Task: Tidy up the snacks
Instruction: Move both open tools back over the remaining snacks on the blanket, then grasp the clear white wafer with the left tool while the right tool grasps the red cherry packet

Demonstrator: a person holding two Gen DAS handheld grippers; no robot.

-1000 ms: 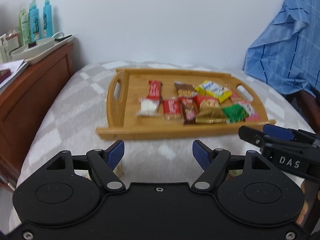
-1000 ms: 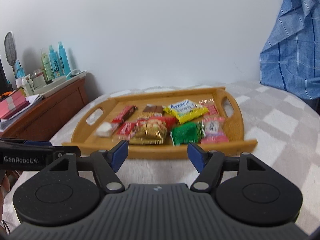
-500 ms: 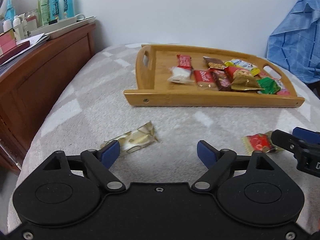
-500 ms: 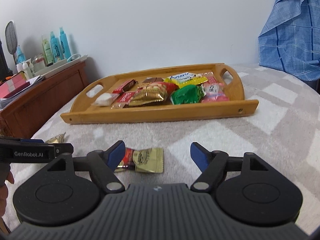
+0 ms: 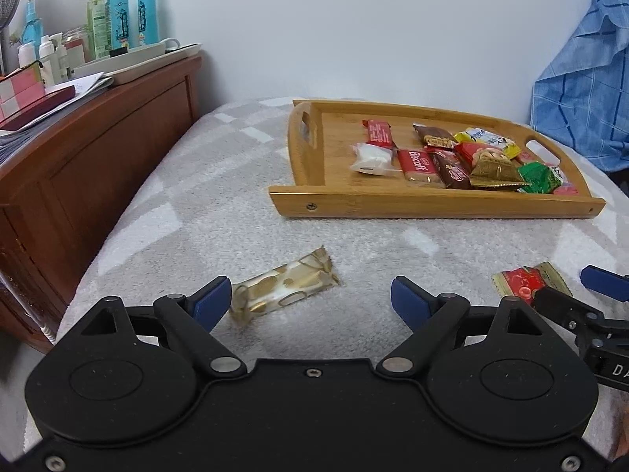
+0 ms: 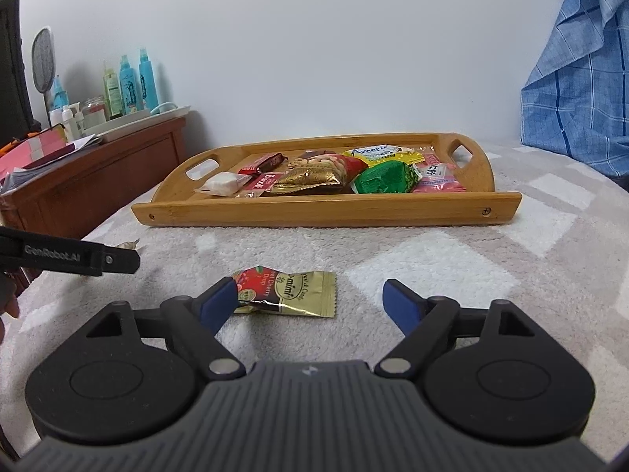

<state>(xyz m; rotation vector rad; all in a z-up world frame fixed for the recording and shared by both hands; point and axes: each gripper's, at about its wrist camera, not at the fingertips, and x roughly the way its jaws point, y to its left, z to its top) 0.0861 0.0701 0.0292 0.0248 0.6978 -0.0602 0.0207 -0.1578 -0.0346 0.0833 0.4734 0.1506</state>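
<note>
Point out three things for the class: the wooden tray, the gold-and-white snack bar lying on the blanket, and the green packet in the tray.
wooden tray [image 5: 432, 204], left wrist view, on its front wall.
gold-and-white snack bar [image 5: 283, 289], left wrist view, mid-wrapper.
green packet [image 6: 383, 179], right wrist view, on its front face.

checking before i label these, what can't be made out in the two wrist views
- Gold-patterned candy bar, left wrist view: near end blurred, partly behind a fingertip.
- Cherry candy, left wrist view: near edge hidden by the right gripper.
- Pink packet, left wrist view: mostly behind the wooden tray wall.
- Bottles, right wrist view: labels too small.
</note>
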